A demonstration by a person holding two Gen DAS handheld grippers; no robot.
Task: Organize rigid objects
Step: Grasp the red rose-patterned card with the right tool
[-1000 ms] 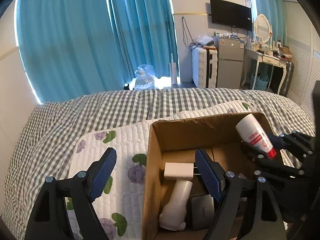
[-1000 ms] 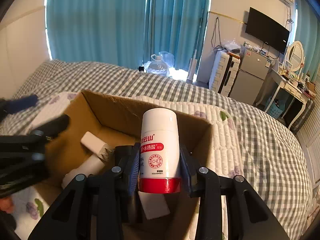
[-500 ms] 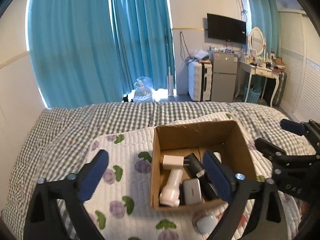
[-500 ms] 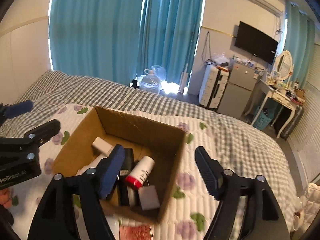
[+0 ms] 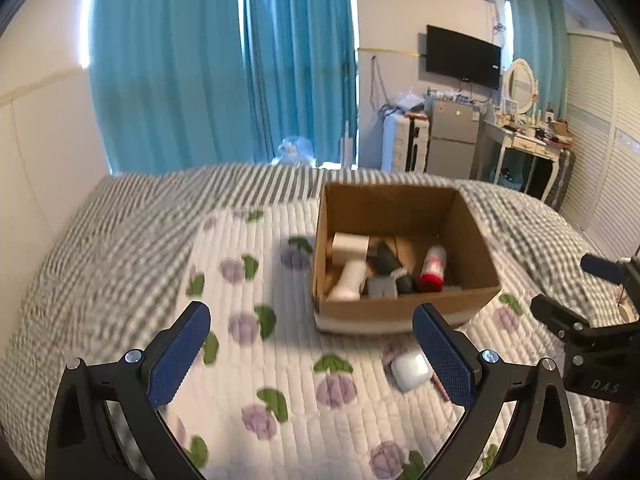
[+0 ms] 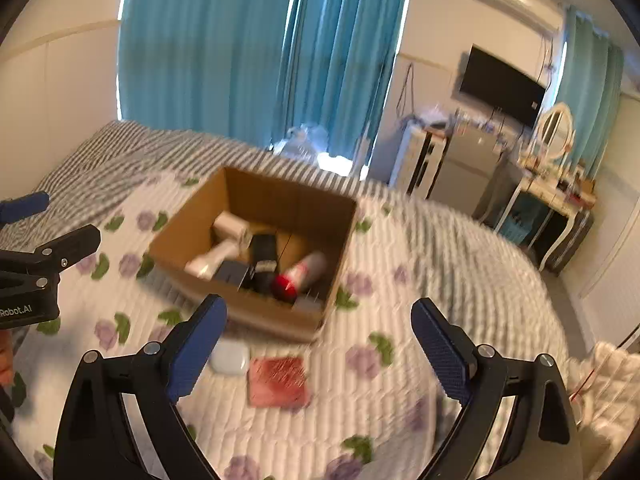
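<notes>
Both tongs wide open, empty: left gripper (image 5: pixel 312 344), right gripper (image 6: pixel 318 338). Just beyond, lower centre: white rounded case (image 6: pixel 229 357), likely light, slick, best pinched across flat faces; red square pad (image 6: pixel 279 381) beside. Farther: cardboard box (image 6: pixel 256 304), red-capped bottle (image 6: pixel 301 274) inside.

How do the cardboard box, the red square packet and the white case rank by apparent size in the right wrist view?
1. cardboard box, clearly largest.
2. red square packet.
3. white case, though partly hidden behind the tongs, so unsure.

Bottle (image 5: pixel 433 270) lies in box (image 5: pixel 404 304), right of dryer (image 5: pixel 349 276); case (image 5: pixel 411 370) on quilt (image 5: pixel 248 360) before box.
</notes>
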